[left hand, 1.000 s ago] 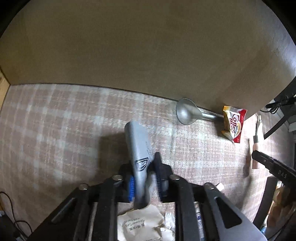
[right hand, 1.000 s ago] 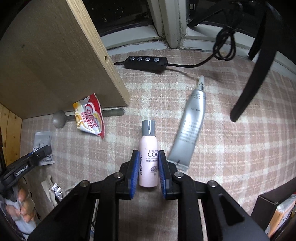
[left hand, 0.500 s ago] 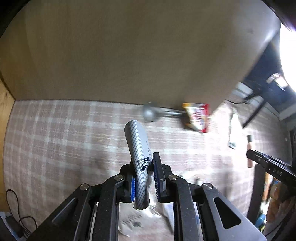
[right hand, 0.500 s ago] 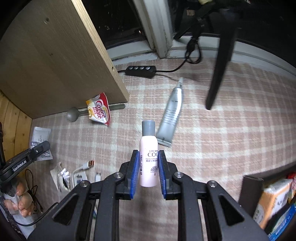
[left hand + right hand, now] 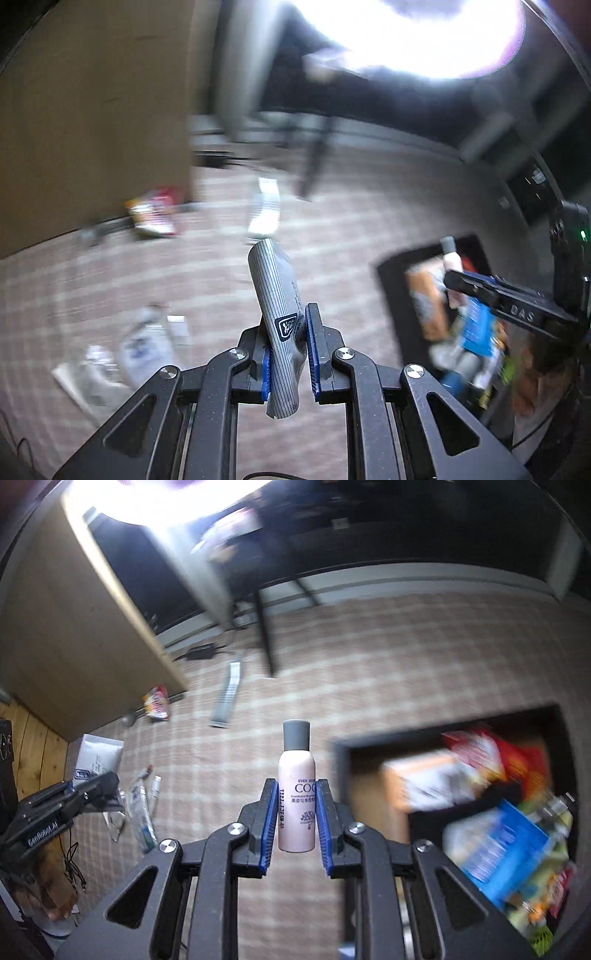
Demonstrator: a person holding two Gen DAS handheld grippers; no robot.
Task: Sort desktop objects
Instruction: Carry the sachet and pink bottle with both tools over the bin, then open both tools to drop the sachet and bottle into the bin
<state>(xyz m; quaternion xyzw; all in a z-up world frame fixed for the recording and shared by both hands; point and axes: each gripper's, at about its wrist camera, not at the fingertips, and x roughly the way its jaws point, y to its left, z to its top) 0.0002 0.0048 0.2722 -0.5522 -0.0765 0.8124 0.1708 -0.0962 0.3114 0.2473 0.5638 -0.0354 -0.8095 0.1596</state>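
Note:
My left gripper (image 5: 286,332) is shut on a silver striped sachet (image 5: 275,295) that sticks up between its blue pads, held above the checked cloth (image 5: 332,236). My right gripper (image 5: 297,801) is shut on a pink bottle (image 5: 296,786) with a grey cap, held upright in the air just left of a black box (image 5: 343,746) full of snack packs. In the left wrist view the right gripper (image 5: 480,288) and its bottle (image 5: 452,258) hang over that box (image 5: 388,295). The left gripper (image 5: 88,788) shows at the left edge of the right wrist view.
On the cloth lie a silver tube (image 5: 229,694), a red and yellow coffee sachet (image 5: 157,705), a spoon (image 5: 129,720) and several small packets (image 5: 140,812). A wooden board (image 5: 74,627) stands at the back left. A black stand leg (image 5: 266,642) rises behind the tube.
Both grippers have lifted and swung right with their loads. The black box has come into both views, and the pink bottle now hangs beside it instead of near the tube.

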